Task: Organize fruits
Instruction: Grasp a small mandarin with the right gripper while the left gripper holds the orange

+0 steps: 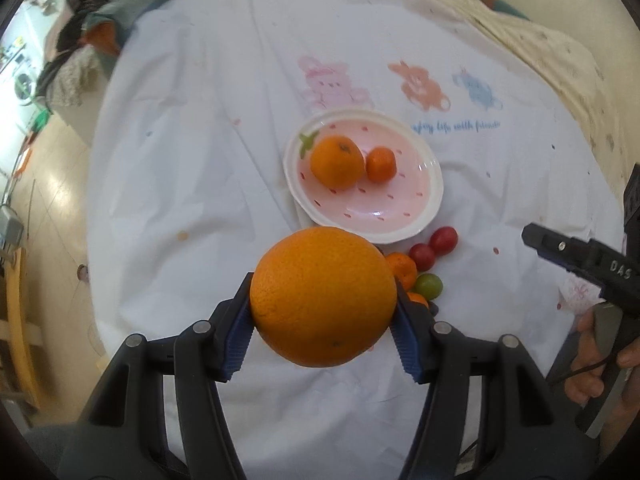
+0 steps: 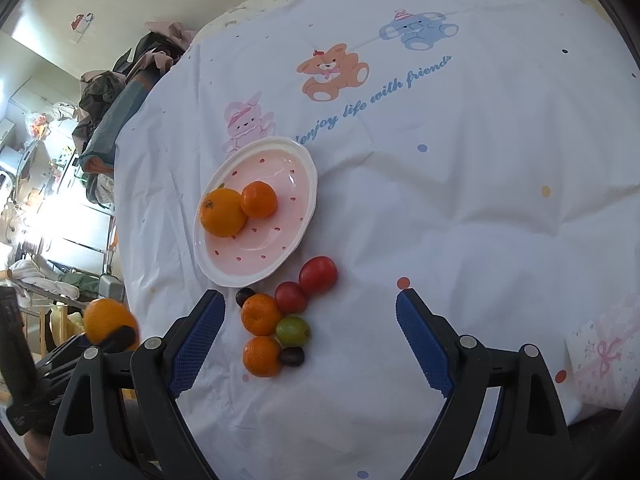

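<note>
My left gripper (image 1: 322, 320) is shut on a large orange (image 1: 323, 296) and holds it above the cloth, just short of the pink plate (image 1: 400, 212). The plate (image 2: 292, 236) holds an orange (image 2: 222, 212) and a mandarin (image 2: 259, 199). Beside the plate lies a cluster: two mandarins (image 2: 261, 315), red tomatoes (image 2: 317, 275), a green fruit (image 2: 292, 331) and dark grapes (image 2: 291, 356). My right gripper (image 2: 310, 340) is open and empty, hovering over that cluster. The held orange also shows at the left edge of the right wrist view (image 2: 109, 322).
The table is covered by a white cloth with bear prints (image 2: 332, 72). A pink-ribbon printed paper (image 2: 608, 360) lies at the right edge. Piled clothes (image 2: 116, 92) and room clutter sit beyond the table's left side.
</note>
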Motion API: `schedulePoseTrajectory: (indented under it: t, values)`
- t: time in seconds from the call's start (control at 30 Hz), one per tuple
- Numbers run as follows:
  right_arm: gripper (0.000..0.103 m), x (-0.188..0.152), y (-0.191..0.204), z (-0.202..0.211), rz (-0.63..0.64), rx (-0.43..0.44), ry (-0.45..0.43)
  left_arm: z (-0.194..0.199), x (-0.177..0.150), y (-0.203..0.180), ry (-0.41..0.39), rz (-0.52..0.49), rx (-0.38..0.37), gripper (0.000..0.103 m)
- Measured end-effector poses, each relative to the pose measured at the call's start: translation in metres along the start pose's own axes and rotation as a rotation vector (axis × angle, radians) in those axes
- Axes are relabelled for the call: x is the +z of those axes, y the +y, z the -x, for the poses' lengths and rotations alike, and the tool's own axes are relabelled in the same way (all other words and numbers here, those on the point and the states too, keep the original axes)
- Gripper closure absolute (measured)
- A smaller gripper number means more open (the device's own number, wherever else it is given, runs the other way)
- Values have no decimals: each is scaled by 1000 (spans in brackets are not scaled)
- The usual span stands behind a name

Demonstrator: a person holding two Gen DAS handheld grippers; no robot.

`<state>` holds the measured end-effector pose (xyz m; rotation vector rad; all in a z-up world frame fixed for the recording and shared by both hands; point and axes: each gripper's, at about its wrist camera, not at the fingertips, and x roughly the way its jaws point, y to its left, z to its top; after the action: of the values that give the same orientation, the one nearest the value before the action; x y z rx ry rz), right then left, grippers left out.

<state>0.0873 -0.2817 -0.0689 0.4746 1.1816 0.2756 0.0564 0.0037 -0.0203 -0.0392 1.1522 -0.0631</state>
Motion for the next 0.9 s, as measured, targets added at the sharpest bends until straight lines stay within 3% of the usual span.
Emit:
schedulePoseTrajectory:
  t: [0.3,0.57,0.73,0.87,0.9]
  values:
    - [13,-10,2,-11,38,-26,51,-11,-8,24,-28,79,-9,46]
    - [14,-19,2,-31,35,-21,145,-40,-15,36,56,175,1,46]
    - [34,-30,10,-41,7,70,237,-37,-16,39,50,189,27,46]
    - [40,-42,25,-56,-22,132,314,-31,-15,40,44,202,13,46]
    - [46,-45,29,-63,-38,135,335,-31,-14,40,45,207,8,46]
